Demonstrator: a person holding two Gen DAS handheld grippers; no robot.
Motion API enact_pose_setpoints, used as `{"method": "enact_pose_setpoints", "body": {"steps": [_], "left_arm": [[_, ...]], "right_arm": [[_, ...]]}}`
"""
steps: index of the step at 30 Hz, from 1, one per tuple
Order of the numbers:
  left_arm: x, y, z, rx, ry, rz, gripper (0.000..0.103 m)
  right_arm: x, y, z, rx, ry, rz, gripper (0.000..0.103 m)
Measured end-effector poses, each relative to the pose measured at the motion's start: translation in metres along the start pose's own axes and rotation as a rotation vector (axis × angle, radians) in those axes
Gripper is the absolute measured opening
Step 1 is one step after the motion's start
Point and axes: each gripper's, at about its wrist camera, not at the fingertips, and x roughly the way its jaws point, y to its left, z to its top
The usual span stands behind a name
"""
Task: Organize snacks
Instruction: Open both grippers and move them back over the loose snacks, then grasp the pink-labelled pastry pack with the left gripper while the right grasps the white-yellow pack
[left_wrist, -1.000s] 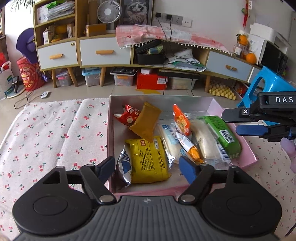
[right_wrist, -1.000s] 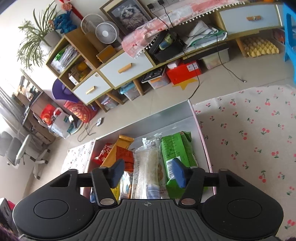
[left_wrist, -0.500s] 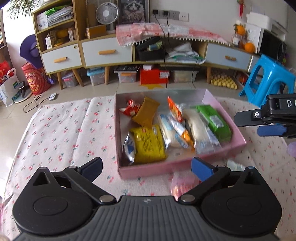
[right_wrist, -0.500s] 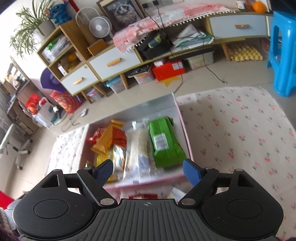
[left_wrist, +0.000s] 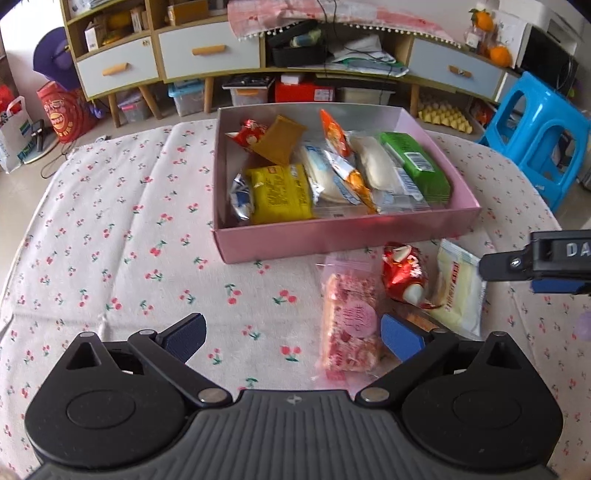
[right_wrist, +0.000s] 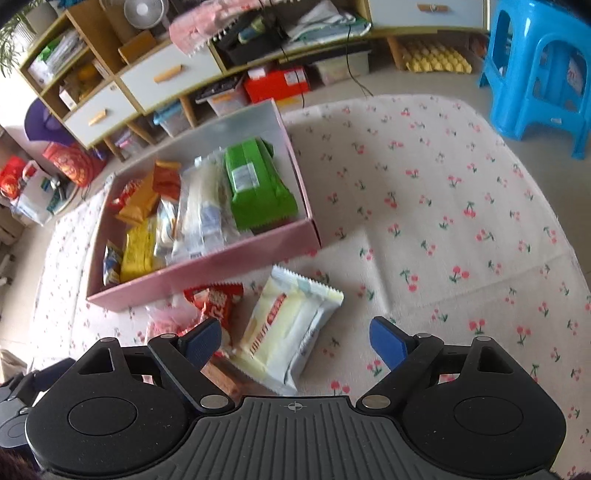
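A pink box (left_wrist: 332, 240) on the cherry-print cloth holds several snack packets, among them a green one (left_wrist: 415, 168) and a yellow one (left_wrist: 280, 194). In front of the box lie a pink snack bag (left_wrist: 349, 321), a red packet (left_wrist: 402, 273) and a pale yellow packet (left_wrist: 458, 288). My left gripper (left_wrist: 291, 338) hangs wide open over the cloth, its right finger beside the pink bag, gripping nothing. My right gripper (right_wrist: 295, 343) hovers over the pale yellow packet (right_wrist: 284, 325), which lies untouched between its opening jaws. The red packet (right_wrist: 214, 299) lies by its left finger.
The cherry-print cloth (right_wrist: 443, 206) stretches bare right of the box and on its left (left_wrist: 110, 229). A blue plastic stool (left_wrist: 535, 129) stands off the table's right side. Behind are a low cabinet with drawers (left_wrist: 207, 51) and boxes on the floor.
Both grippers have drawn back from over the box toward the near side of the table and their jaws have widened. The loose packets in front of the box have come into view.
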Motion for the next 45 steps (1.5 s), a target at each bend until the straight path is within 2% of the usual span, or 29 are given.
{"method": "enact_pose_setpoints", "body": {"steps": [3, 6, 10, 13, 19, 21, 23, 25, 32, 39, 40, 43, 45], "left_arm": [[0.001, -0.004, -0.003, -0.020, 0.010, -0.027, 0.101], [0.006, -0.010, -0.004, -0.011, 0.017, -0.030, 0.096], [0.013, -0.016, -0.005, 0.006, 0.022, -0.014, 0.080], [0.017, -0.017, -0.005, 0.011, 0.019, -0.004, 0.069], [0.021, -0.017, -0.006, 0.017, 0.028, -0.034, 0.057], [0.022, -0.016, -0.006, 0.027, 0.025, -0.046, 0.050], [0.022, -0.015, -0.006, 0.034, 0.030, -0.057, 0.038], [0.021, -0.013, -0.008, 0.040, 0.034, -0.059, 0.034], [0.012, 0.000, -0.015, 0.092, 0.022, -0.034, 0.032], [0.002, 0.020, -0.027, 0.135, -0.022, -0.041, 0.033], [0.000, 0.022, -0.028, 0.140, -0.039, -0.049, 0.035], [-0.004, 0.025, -0.032, 0.159, -0.085, -0.059, 0.053], [-0.005, 0.026, -0.035, 0.170, -0.100, -0.074, 0.054]], "right_arm": [[0.001, -0.001, -0.004, 0.000, 0.006, 0.005, 0.089], [0.006, 0.000, -0.004, 0.002, 0.010, -0.010, 0.089], [0.018, 0.001, -0.003, 0.010, 0.012, -0.023, 0.089], [0.028, 0.005, -0.003, -0.024, -0.005, -0.066, 0.089], [0.045, 0.015, -0.003, -0.087, -0.022, -0.099, 0.089], [0.051, 0.019, -0.004, -0.104, -0.020, -0.106, 0.089], [0.055, 0.022, -0.005, -0.125, -0.018, -0.122, 0.089], [0.055, 0.026, -0.007, -0.164, -0.021, -0.140, 0.089], [0.051, 0.014, -0.012, -0.243, 0.000, -0.144, 0.089], [0.038, -0.008, -0.020, -0.343, -0.007, -0.127, 0.089], [0.035, -0.012, -0.021, -0.348, -0.012, -0.116, 0.089], [0.028, -0.021, -0.023, -0.351, -0.028, -0.076, 0.089], [0.025, -0.023, -0.025, -0.349, -0.038, -0.050, 0.089]]}}
